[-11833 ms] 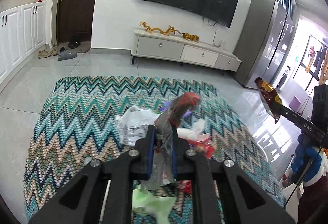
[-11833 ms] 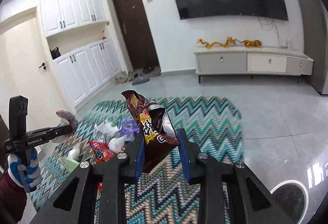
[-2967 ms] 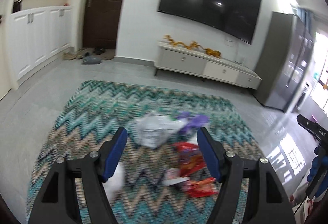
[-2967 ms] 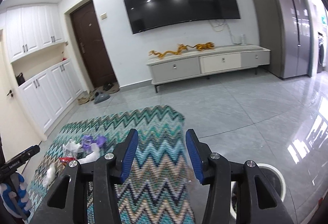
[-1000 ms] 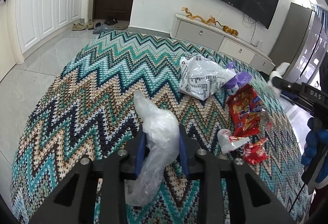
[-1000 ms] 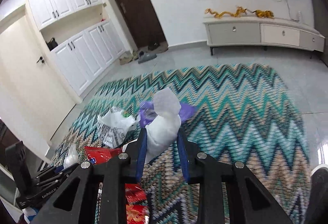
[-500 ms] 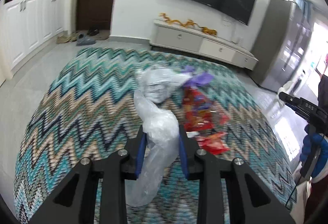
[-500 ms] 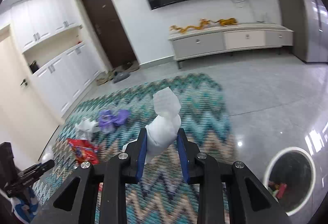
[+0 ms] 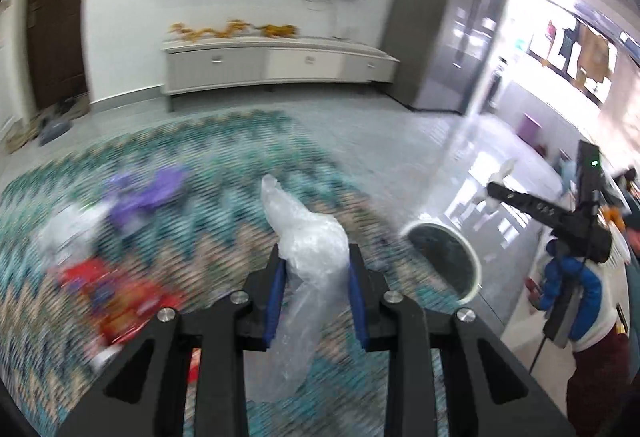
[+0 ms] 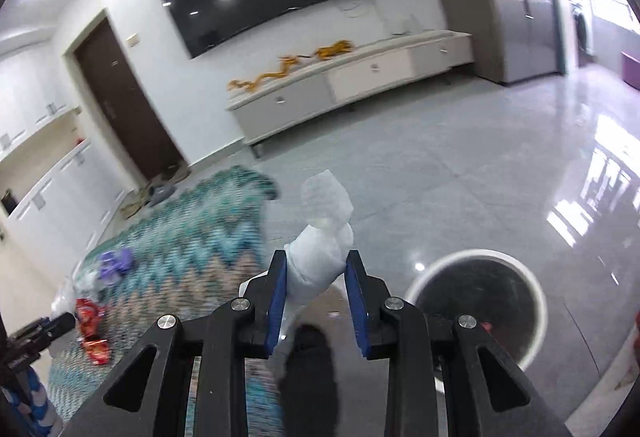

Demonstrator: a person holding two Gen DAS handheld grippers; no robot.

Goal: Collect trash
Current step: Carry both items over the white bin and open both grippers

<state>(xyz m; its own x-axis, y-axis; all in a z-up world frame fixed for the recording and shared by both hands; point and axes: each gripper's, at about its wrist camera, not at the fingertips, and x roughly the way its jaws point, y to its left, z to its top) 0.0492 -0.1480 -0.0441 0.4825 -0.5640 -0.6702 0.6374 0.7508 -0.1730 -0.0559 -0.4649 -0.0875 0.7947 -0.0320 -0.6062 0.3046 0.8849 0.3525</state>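
My left gripper (image 9: 316, 273) is shut on a crumpled clear plastic bag (image 9: 308, 237) that hangs down between its blue pads. My right gripper (image 10: 316, 277) is shut on a wad of white tissue (image 10: 322, 237) that sticks up past the fingertips. A round white-rimmed trash bin (image 10: 476, 297) with a dark inside stands on the tiled floor, low and right of the right gripper; the same trash bin (image 9: 444, 257) shows right of the left gripper. In the left wrist view the right gripper (image 9: 496, 189) appears at the far right, held by a gloved hand.
On the zigzag rug (image 9: 224, 165) lie red snack wrappers (image 9: 116, 297), a purple bag (image 9: 152, 189) and a white bag (image 9: 68, 233). A TV cabinet (image 9: 276, 65) lines the back wall and a grey fridge (image 9: 440, 25) stands right. A dark shoe (image 10: 308, 357) shows under the right gripper.
Both grippers swung right, away from the litter on the rug toward the bin. The bin has come into the left view and grown larger in the right view. Both grips hold.
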